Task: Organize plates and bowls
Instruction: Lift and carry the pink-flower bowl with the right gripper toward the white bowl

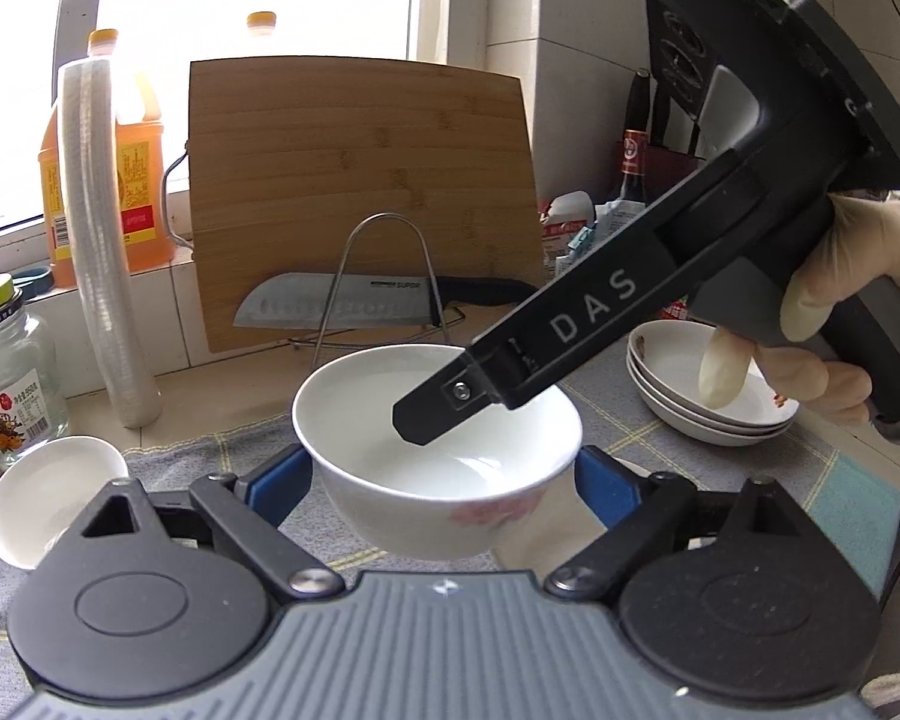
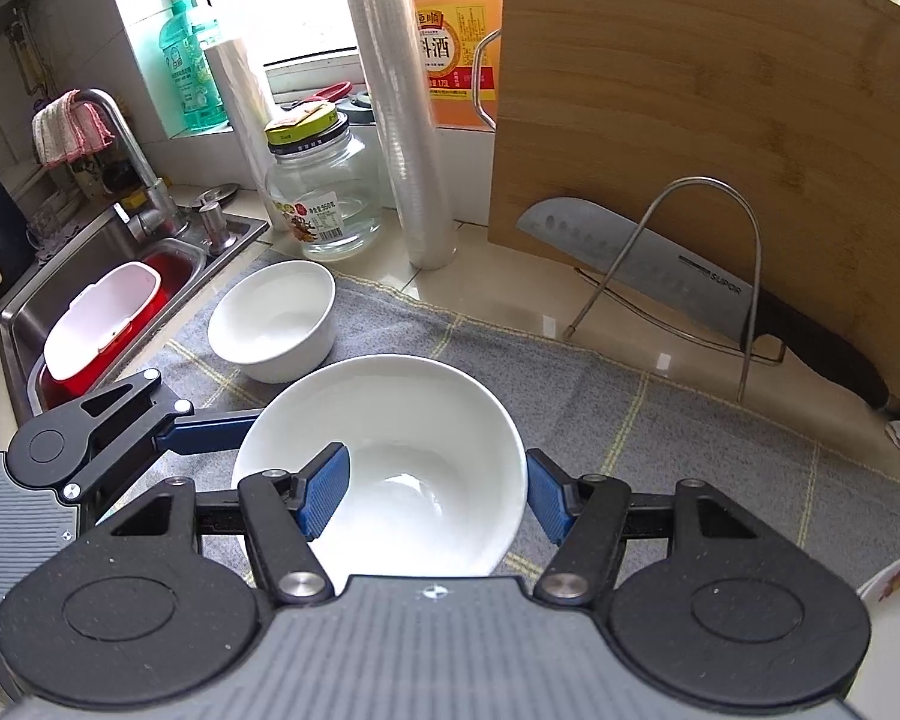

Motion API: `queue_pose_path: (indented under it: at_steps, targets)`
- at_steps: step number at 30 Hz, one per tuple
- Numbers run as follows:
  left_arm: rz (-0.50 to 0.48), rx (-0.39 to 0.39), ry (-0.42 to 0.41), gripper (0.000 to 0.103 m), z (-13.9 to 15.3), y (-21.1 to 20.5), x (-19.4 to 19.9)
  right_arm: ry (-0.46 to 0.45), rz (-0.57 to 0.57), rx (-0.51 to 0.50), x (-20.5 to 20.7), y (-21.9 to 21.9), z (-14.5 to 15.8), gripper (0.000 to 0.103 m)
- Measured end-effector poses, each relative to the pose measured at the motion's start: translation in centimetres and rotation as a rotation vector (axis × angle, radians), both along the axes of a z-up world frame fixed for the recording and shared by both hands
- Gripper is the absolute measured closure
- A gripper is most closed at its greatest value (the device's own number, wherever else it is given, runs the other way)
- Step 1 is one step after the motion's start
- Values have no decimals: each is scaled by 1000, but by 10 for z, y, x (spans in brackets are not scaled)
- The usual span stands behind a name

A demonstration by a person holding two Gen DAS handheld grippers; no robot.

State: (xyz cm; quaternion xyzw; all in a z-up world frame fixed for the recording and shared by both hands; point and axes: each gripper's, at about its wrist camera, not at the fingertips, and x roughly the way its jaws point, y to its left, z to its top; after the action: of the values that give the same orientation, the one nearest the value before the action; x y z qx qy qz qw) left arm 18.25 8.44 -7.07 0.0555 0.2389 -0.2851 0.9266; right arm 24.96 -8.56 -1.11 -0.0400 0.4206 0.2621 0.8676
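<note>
A grey cloth (image 2: 660, 420) covers the kitchen table (image 2: 510, 300) by the window, with a wooden board (image 1: 360, 180) and a knife (image 1: 336, 306) behind. The left tool (image 1: 444, 474) holds a white bowl (image 1: 438, 444) by its two sides, just above the cloth. The right tool (image 2: 438, 495) has one blue pad (image 2: 324, 492) inside that bowl and one outside, and seems to pinch the rim, though the touch is hard to see; a second bowl (image 2: 273, 318) and stacked plates (image 1: 708, 384) sit nearby.

Table with a grey cloth and dishes
The table (image 2: 510, 300) carries a grey checked cloth (image 2: 660, 420); on the cloth rest a small white bowl (image 2: 273, 324) and stacked plates (image 1: 708, 396)
</note>
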Motion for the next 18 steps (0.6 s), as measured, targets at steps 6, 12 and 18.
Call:
queue_pose_path:
  at_steps: [6, 12, 18]
  targets:
    - [-63, 2, 18, 9, -4, -14, -11, 13, -47, -15, -21, -18, -2, 34]
    - [-123, -7, 37, 9, -10, -25, -18, 28, -90, -32, -37, -33, -8, 34]
    - [-160, -19, 49, 9, -12, -36, -23, 46, -129, -47, -48, -45, -12, 34]
